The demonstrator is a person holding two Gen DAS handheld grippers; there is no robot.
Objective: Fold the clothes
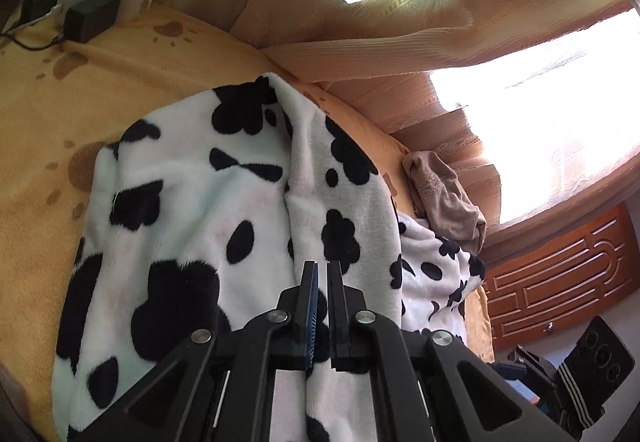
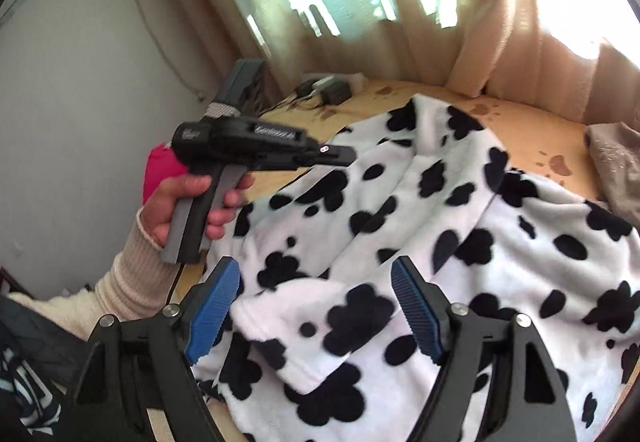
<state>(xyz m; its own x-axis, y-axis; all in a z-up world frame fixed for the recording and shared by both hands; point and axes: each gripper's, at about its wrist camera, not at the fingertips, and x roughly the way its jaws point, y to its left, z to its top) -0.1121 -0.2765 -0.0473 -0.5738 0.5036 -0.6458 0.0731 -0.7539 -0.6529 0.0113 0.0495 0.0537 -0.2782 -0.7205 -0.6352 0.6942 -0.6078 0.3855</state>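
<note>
Off to your left, at the far corner of the bed (image 1: 36,226), two dark chargers (image 1: 90,19) sit on the yellow paw-print cover. Your left hand (image 2: 188,201), in a cream ribbed sleeve (image 2: 132,282), grips the handle of the left tongs (image 1: 322,270); they are clenched, with a strip of white fleece running down through the narrow gap between their pads, though you cannot tell for sure that it is pinched. The cow-print fleece garment (image 1: 192,201) lies spread across the middle of the bed, one fold draped over itself. Your right tongs (image 2: 316,282) are released, jaws wide, hovering above a folded edge of the garment with nothing between the blue pads (image 2: 214,310). Further right, a beige cloth (image 1: 444,201) lies bunched against the curtain (image 1: 400,41).
</note>
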